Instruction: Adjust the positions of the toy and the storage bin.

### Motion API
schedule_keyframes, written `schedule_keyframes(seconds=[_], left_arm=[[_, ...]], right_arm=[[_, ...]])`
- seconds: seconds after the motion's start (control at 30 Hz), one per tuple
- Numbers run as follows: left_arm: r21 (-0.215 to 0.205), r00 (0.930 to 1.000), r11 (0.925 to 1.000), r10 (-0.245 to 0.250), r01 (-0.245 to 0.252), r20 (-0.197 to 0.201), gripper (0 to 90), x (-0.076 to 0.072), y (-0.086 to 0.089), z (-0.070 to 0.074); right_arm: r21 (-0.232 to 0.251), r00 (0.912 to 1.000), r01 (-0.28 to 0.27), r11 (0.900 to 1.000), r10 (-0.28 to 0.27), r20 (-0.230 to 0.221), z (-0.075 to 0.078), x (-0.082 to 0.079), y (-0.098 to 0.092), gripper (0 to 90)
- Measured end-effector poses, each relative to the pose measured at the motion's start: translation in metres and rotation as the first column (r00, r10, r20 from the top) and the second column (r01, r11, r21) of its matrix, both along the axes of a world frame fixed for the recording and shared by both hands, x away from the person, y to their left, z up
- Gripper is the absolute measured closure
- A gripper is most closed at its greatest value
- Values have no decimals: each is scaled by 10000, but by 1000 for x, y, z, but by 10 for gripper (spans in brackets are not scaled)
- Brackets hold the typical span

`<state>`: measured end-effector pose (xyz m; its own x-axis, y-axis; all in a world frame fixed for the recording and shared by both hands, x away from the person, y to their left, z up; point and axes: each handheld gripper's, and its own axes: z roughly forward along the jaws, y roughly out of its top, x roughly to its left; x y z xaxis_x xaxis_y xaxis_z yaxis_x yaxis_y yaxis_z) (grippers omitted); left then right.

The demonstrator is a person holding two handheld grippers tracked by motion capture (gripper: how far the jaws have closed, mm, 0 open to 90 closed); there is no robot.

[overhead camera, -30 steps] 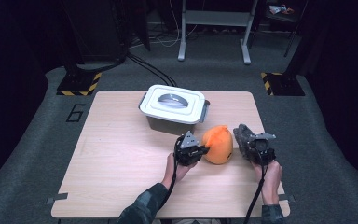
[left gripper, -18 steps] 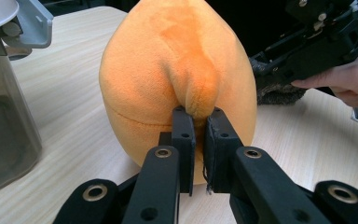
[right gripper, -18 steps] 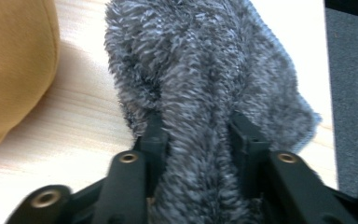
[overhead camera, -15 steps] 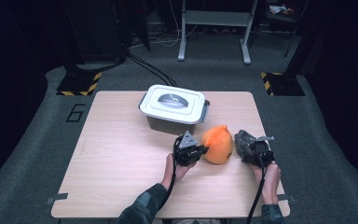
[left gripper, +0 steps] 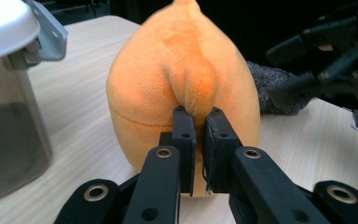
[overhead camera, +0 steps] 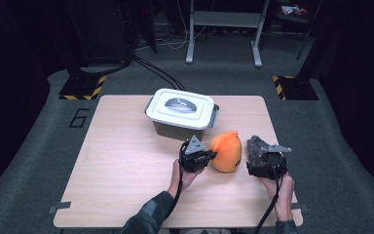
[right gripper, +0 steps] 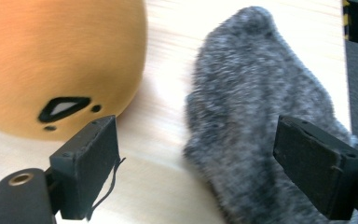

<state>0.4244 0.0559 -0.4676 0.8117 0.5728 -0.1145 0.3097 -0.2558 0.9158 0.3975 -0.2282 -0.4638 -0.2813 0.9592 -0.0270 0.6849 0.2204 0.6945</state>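
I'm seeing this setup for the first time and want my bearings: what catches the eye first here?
The orange plush toy stands out, near the table's right front, with the left hand-held gripper shut on a fold of its fabric. Just right of it lies a grey fuzzy sock, with the right hand-held gripper over it, its jaws having just been opening. Behind sits a white-lidded plastic box.

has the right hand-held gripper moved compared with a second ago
Yes. In the high view the right hand-held gripper has slid toward the table's near edge, farther from the lidded box. Its jaws have just been opening, with the grey sock between them.
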Motion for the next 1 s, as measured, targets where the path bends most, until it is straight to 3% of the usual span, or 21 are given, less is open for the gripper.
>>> schedule_keyframes(seconds=[0.4, 0.53, 0.73, 1.0], left_arm=[[-43, 9998, 10000, -75, 76, 204, 848, -14, 17, 17], [-33, 9996, 10000, -37, 38, 277, 848, -20, 22, 22], [125, 9996, 9999, -2, -1, 267, 847, -28, 34, 26], [172, 9997, 9997, 193, -196, 150, 847, -41, 56, 29]], right_arm=[[91, 9964, -833, 9965, 832, 139, -17, -26, 23, 88], [93, 9949, -966, 9953, 963, 310, -26, -29, 25, 88], [179, 9933, -1146, 9932, 1144, 139, -43, -33, 36, 76], [41, 9901, -1388, 9903, 1387, 203, -53, -34, 46, 59]])
